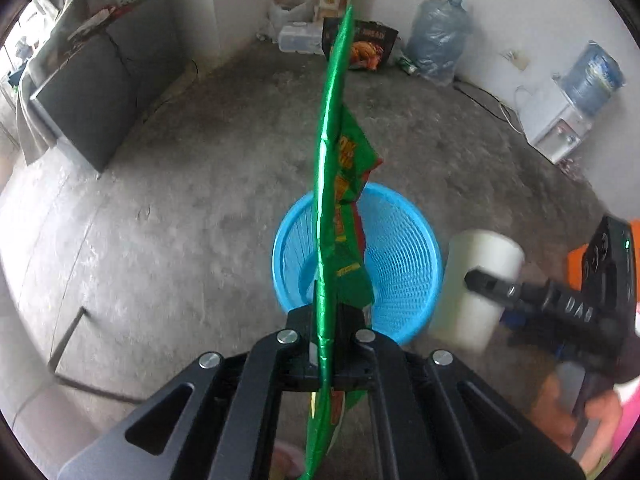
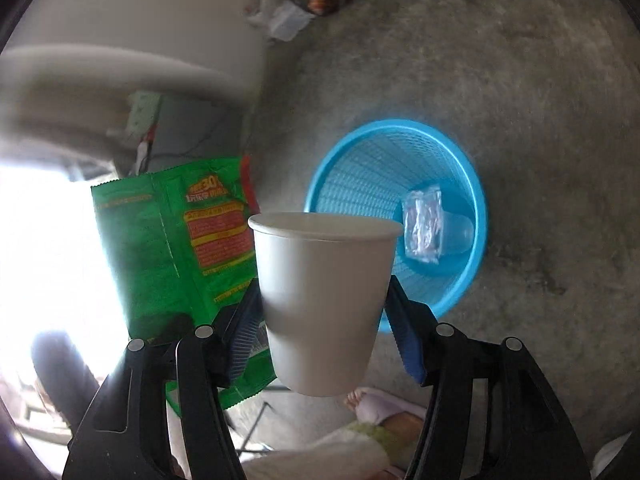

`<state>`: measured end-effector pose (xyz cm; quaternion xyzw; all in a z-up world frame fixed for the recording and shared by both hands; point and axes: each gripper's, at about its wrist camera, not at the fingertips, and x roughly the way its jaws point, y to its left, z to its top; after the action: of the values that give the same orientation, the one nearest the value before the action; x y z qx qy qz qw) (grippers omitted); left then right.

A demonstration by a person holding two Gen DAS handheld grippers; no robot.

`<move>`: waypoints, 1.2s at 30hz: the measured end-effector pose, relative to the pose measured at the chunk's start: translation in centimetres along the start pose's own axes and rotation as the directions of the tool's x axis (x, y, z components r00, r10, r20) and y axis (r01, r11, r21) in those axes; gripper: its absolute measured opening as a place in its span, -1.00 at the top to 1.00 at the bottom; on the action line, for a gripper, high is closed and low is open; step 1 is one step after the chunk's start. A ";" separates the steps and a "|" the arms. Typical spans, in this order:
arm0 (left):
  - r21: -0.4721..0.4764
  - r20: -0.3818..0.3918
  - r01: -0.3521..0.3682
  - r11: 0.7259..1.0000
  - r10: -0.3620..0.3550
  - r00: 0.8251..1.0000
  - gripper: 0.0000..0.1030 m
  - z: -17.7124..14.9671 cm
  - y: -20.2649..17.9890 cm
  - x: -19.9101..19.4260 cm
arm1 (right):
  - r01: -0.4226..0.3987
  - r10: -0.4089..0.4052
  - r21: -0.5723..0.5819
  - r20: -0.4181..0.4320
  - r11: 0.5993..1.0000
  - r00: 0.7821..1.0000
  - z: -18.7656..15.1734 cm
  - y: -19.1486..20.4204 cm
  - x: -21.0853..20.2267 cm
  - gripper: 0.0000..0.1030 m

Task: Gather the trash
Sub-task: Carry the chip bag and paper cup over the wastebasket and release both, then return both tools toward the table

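My left gripper [image 1: 326, 320] is shut on a green snack wrapper [image 1: 334, 200], held edge-on above the blue mesh trash basket [image 1: 400, 264] on the concrete floor. My right gripper [image 2: 320, 320] is shut on a white paper cup [image 2: 320, 296], held upright just left of the basket [image 2: 384, 160]. The cup [image 1: 476, 284] and right gripper [image 1: 492, 284] show at the right of the left wrist view. The wrapper [image 2: 168, 252] hangs left of the cup in the right wrist view. A clear plastic cup [image 2: 456, 236] and crumpled foil [image 2: 422, 224] lie in the basket.
A dark cabinet [image 1: 84, 112] stands at the left. Two water jugs [image 1: 438, 36] [image 1: 592, 76], a dispenser [image 1: 552, 128], a food box [image 1: 368, 46] and bags line the far wall. A person's feet [image 2: 384, 412] are below the cup.
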<state>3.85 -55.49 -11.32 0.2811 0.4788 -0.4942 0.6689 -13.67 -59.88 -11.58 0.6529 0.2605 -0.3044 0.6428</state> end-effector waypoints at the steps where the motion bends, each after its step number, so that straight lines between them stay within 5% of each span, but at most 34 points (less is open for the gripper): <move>1: -0.016 0.021 -0.001 1.000 0.002 1.000 0.90 0.8 -0.1 0.9 | -0.003 0.003 0.013 0.001 1.000 1.000 0.5 -0.2 0.6 -0.15; 2: -0.033 0.022 -0.007 0.999 0.008 1.000 0.79 1.1 0.2 1.6 | -0.009 0.009 0.034 0.002 0.999 1.000 1.3 -0.6 1.8 -0.19; 4: -0.084 -0.034 -0.023 0.996 0.020 0.999 -0.10 2.5 1.0 4.0 | -0.010 0.010 0.087 0.001 0.996 1.000 2.0 -1.8 3.4 -0.33; 10: -0.126 -0.046 -0.054 0.991 0.049 0.998 -0.12 2.7 2.2 3.8 | 0.044 -0.031 0.217 -0.059 0.975 0.998 2.4 -6.1 7.1 -0.39; 20: -0.122 0.035 -0.078 0.989 0.082 0.996 -0.27 3.1 3.8 -5.6 | 0.071 -0.066 0.122 -0.049 0.990 0.997 1.8 -6.3 5.0 -0.39; 24: -0.118 0.089 -0.061 0.991 0.071 0.994 -0.32 1.6 5.3 -11.3 | 0.135 -0.134 0.001 -0.082 0.991 0.988 2.1 -4.3 6.9 -0.08; 27: -0.125 0.137 -0.067 0.990 0.085 0.987 -0.37 -1.0 7.3 -16.0 | 0.191 -0.196 -0.046 -0.155 0.981 0.968 2.0 -3.2 9.6 0.27; 29: -0.152 0.170 -0.065 0.986 0.091 0.981 -0.39 -3.4 9.4 -19.2 | 0.196 -0.204 -0.059 -0.181 0.979 0.962 1.7 -2.3 10.7 0.29; 31: -0.209 0.201 -0.074 0.975 0.117 0.972 -0.43 -6.4 11.9 -22.3 | 0.162 -0.174 -0.081 -0.180 0.984 0.968 1.2 -1.1 10.9 0.24; 33: -0.272 0.226 -0.072 0.960 0.137 0.965 -0.45 -9.8 14.3 -24.9 | 0.139 -0.161 -0.132 -0.181 0.981 0.970 0.6 0.4 11.4 -0.08; 36: -0.364 0.249 -0.098 0.926 0.198 0.948 -0.46 -14.8 17.4 -28.1 | 0.194 -0.242 -0.245 -0.184 0.950 0.953 -0.1 2.4 13.0 -0.22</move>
<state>13.20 -25.80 7.13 0.1214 0.4358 -0.3846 0.8046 -3.04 -60.51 -19.45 0.5719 0.4310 -0.2715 0.6429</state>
